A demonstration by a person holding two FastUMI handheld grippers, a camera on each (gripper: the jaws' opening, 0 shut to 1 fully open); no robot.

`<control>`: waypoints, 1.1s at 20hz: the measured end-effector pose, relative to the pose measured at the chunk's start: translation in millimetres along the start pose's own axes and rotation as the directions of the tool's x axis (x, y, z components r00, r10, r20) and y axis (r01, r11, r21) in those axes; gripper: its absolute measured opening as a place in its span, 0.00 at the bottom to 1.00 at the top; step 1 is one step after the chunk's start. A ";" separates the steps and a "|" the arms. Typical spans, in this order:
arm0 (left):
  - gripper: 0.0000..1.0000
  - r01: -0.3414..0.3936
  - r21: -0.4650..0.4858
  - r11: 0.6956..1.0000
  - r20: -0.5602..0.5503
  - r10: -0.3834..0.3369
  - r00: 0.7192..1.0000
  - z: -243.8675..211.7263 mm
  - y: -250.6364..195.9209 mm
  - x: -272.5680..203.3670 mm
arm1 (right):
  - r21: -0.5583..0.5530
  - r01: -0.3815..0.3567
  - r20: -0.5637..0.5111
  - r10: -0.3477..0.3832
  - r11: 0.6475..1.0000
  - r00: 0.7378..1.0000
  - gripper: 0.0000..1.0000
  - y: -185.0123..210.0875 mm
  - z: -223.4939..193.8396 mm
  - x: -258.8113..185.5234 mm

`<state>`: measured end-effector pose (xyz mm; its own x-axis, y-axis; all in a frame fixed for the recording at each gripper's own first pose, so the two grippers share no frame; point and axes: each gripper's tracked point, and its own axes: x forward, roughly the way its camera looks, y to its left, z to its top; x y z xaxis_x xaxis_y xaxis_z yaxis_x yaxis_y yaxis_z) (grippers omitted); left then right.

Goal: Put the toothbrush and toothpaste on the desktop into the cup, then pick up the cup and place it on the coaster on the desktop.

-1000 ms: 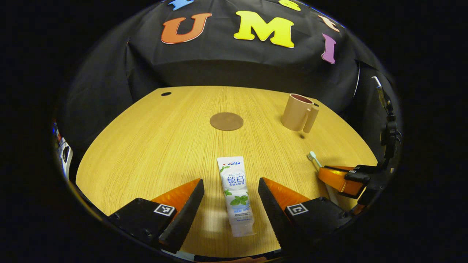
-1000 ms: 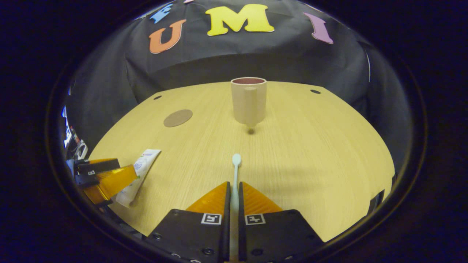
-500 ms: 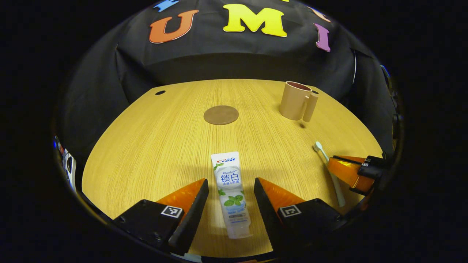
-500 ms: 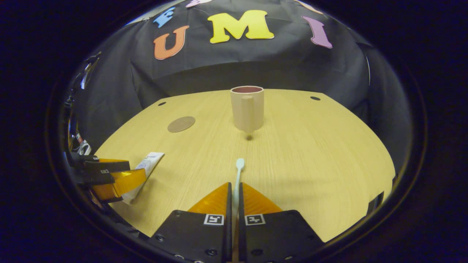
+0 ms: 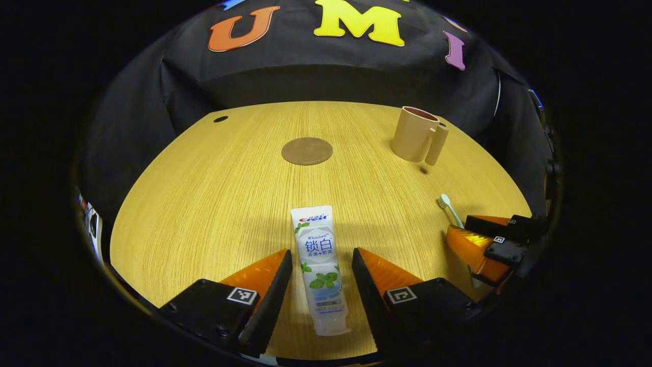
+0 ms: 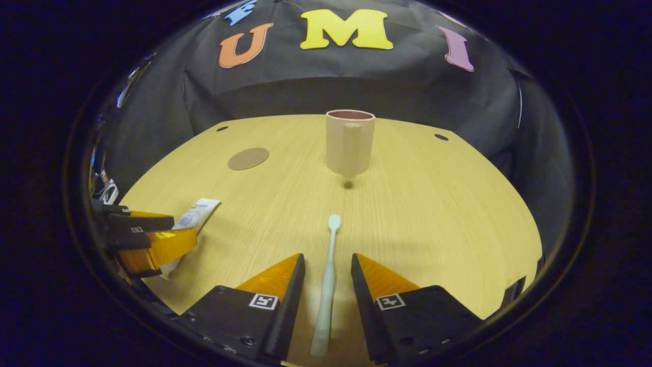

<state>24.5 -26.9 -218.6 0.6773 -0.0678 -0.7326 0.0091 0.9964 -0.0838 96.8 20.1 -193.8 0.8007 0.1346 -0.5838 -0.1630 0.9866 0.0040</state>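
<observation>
In your left gripper view, your left gripper (image 5: pixel 320 265) stands with its jaws apart, one finger on each side of the white plastic toothpaste tube (image 5: pixel 318 265), which lies flat on the light wooden desktop (image 5: pixel 214 193); a narrow gap shows on both sides, so nothing is gripped. From the tube, the round brown coaster (image 5: pixel 306 151) lies at 12 o'clock, well apart, and the beige plastic cup with a side handle (image 5: pixel 416 140) stands upright at about 1 o'clock, near the far edge. Your right gripper (image 5: pixel 486 244) appears at 3 o'clock, with the head of the toothbrush (image 5: pixel 444 201) just beyond it. In your right gripper view, your right gripper (image 6: pixel 327 272) is likewise parted and holds nothing: the pale mint plastic toothbrush (image 6: pixel 327 285) lies on the desktop (image 6: pixel 448 214) between its fingers, clear of both, head pointing to 12 o'clock. The cup (image 6: pixel 349 142) stands at 12 o'clock from the brush, handle facing you, empty as far as its rim shows. The coaster (image 6: pixel 248 158) lies at 11 o'clock, and your left gripper (image 6: pixel 153 239) with the tube (image 6: pixel 196 216) sits at 9 o'clock.
</observation>
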 end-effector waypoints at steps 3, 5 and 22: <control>0.72 -0.024 0.023 0.999 -0.022 0.025 0.999 -2.3 1.0 1.1 | 0.000 -0.001 -0.016 0.001 1.000 1.000 0.53 0.2 -1.2 0.6; 0.67 -0.037 0.046 0.998 -0.030 0.038 0.999 -0.4 0.8 2.2 | 0.006 0.007 -0.029 -0.007 1.000 1.000 0.25 -1.6 -1.9 1.4; 0.24 0.111 -0.019 0.994 0.147 -0.108 0.983 14.8 -8.4 -16.4 | 0.031 -0.052 0.040 0.051 0.998 0.998 0.06 -1.7 -2.1 -8.7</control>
<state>24.2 -33.3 -195.9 0.7729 -0.1665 -0.6123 0.0709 0.9816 -0.1774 89.0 17.1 -190.5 0.8138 0.1882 -0.5499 -0.1865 0.9807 0.0596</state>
